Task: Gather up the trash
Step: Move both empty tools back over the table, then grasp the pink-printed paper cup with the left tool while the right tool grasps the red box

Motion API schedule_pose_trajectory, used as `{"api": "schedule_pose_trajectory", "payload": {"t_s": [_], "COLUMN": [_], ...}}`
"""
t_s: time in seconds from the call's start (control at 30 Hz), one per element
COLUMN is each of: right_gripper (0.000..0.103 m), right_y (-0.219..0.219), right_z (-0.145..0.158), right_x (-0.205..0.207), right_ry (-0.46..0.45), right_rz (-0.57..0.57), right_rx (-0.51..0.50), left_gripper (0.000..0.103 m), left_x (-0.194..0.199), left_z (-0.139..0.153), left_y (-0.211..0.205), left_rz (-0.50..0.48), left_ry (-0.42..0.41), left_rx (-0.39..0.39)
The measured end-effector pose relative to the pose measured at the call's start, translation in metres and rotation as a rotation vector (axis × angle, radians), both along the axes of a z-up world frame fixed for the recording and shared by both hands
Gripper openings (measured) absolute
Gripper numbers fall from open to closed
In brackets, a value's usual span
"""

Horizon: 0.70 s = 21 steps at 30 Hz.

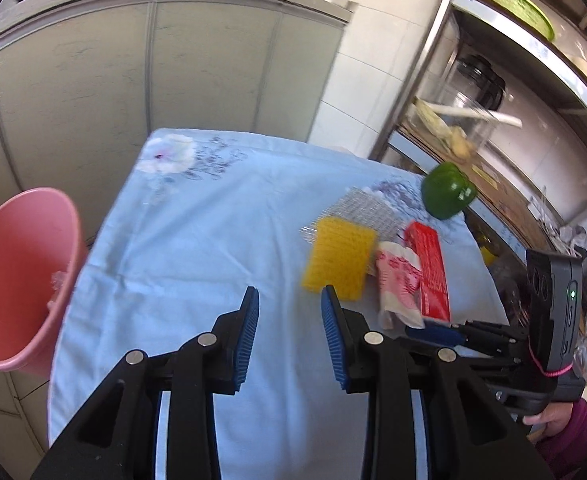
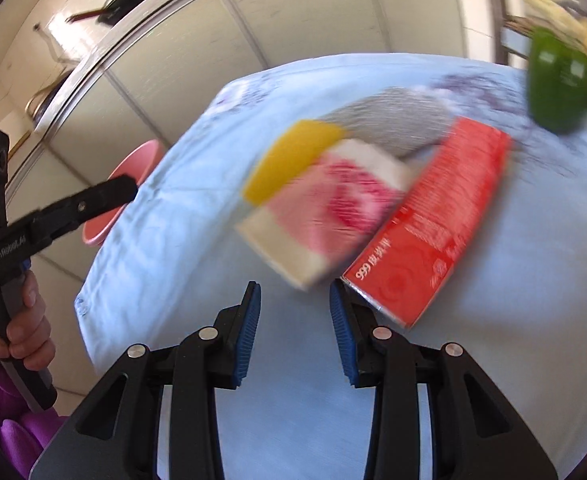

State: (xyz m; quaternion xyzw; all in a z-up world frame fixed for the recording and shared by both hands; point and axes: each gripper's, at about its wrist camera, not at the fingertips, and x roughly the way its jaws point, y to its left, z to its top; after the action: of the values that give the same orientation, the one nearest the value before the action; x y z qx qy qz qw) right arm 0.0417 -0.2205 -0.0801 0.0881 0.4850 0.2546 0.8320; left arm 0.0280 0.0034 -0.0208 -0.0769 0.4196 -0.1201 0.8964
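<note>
A: Grippers?
B: Left gripper (image 1: pixel 289 294) and right gripper (image 2: pixel 295 290) both part-open, empty.
A: Trash?
B: Red cardboard box (image 2: pixel 433 216), pink-white wrapper (image 2: pixel 325 216) near light blue tablecloth's (image 1: pixel 213 240) right edge; pink plastic bin (image 1: pixel 17 276) off left edge.

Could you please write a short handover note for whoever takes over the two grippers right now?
Left gripper: open, empty, above the blue cloth.
Right gripper: open, empty, right at the near ends of the pink-and-white wrapper and the red box.
Also in the pile: yellow sponge and silver mesh pad; a green pepper sits at the far corner.
Pink bin stands at the table's left edge, with something pale already inside.
Done: nothing is held now.
Left: pick up the wrapper and box and drop them in the bin.
</note>
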Motion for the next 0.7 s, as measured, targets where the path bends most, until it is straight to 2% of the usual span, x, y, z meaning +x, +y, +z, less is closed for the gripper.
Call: {"api": "schedule_pose_trajectory", "payload": {"t_s": [0.17,0.27,0.37,0.47,0.6,0.63,0.67,0.7], "right_gripper": [0.037,0.037,0.037,0.037,0.037,0.04,0.047,0.049], "right_y": [-0.035,-0.052,-0.06,-0.066,-0.071,-0.072,-0.074,-0.079], "right_z": [0.0,-0.001,0.002,0.013,0.033,0.036,0.038,0.038], "right_x": [-0.007,-0.012,-0.017,-0.025,-0.029,-0.027,-0.023,-0.019], "right_ry": [-0.013,-0.001,-0.004,-0.036,-0.122,-0.14,-0.145,-0.144], "right_rz": [-0.088,-0.126,-0.124,-0.109,-0.131,-0.146,-0.163,-0.176], "right_rx": [-0.034,-0.017,0.012,0.035,-0.027,-0.047,-0.063,-0.067], "left_gripper": [0.034,0.035,0.035,0.035,0.035,0.035,0.035,0.035], "left_x": [0.01,0.017,0.026,0.033,0.037,0.036,0.036,0.036], "left_z": [-0.005,-0.013,-0.024,-0.033,-0.039,-0.039,-0.039,-0.039], "left_y": [-0.041,-0.063,-0.075,-0.076,-0.079,-0.079,-0.08,-0.082], "left_rz": [-0.109,-0.142,-0.141,-0.132,-0.125,-0.126,-0.127,-0.13], "left_ry": [0.044,0.063,0.104,0.142,0.175,0.175,0.175,0.175], "left_rx": [-0.007,0.036,0.055,0.029,-0.008,-0.01,-0.009,-0.008]}}
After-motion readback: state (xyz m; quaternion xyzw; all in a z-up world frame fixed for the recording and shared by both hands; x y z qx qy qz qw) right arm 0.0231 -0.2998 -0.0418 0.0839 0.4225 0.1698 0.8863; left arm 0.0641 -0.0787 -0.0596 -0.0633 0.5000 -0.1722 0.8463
